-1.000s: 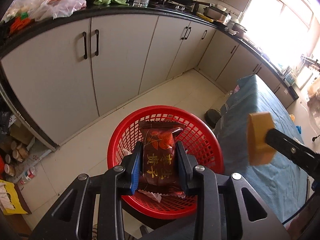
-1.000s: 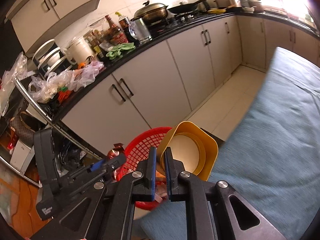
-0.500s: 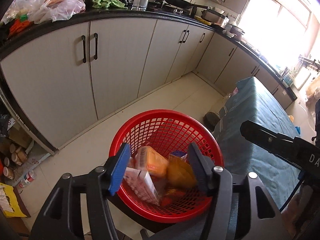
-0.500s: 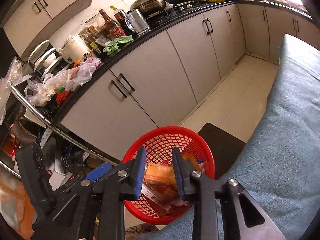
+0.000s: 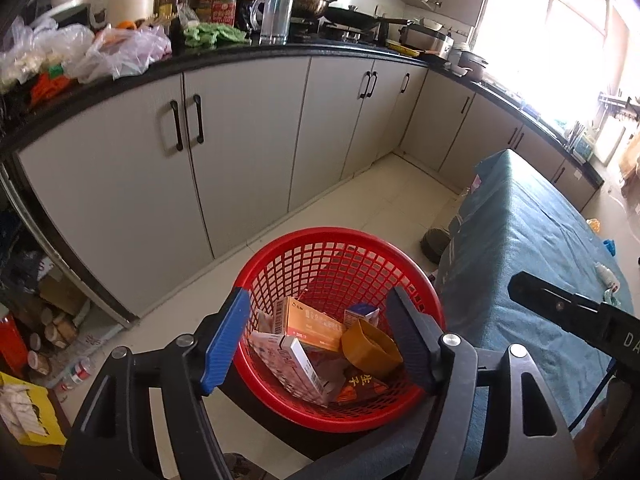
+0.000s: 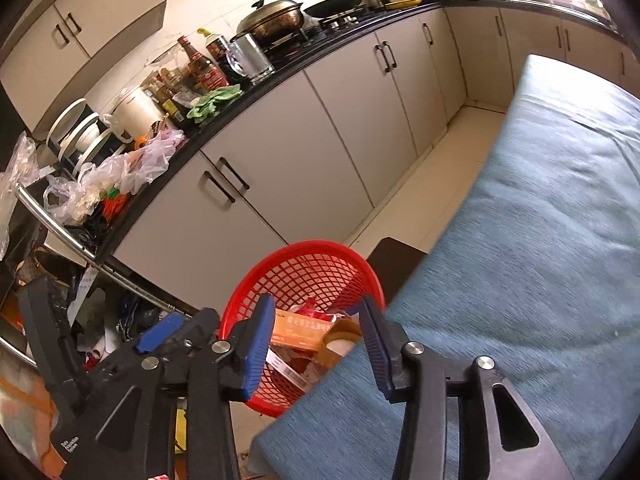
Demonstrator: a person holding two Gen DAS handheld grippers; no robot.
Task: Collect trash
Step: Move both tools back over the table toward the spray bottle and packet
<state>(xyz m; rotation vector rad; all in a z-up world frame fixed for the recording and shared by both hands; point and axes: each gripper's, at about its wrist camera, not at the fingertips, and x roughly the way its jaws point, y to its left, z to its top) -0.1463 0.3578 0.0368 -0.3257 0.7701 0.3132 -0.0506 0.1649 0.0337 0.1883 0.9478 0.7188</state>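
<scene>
A red mesh basket (image 5: 340, 252) stands on a dark stool beside the table; it also shows in the right wrist view (image 6: 308, 268). Inside lie an orange box (image 5: 316, 324), a white box (image 5: 296, 364), a yellow cup (image 5: 370, 346) and a red snack packet (image 5: 360, 388). My left gripper (image 5: 320, 340) is open and empty above the basket. My right gripper (image 6: 316, 344) is open and empty above the basket's near edge; the orange box (image 6: 304, 330) and yellow cup (image 6: 340, 340) show between its fingers.
A table under a teal cloth (image 5: 532, 248) runs to the right, also in the right wrist view (image 6: 540, 240). White kitchen cabinets (image 5: 248, 152) with a cluttered black counter (image 5: 132, 72) lie beyond the basket. Clutter sits on the floor at the left (image 5: 36, 344).
My left gripper opened and dropped the red snack packet into the basket. My right gripper opened and dropped the yellow cup in. Both grippers have opened wider since.
</scene>
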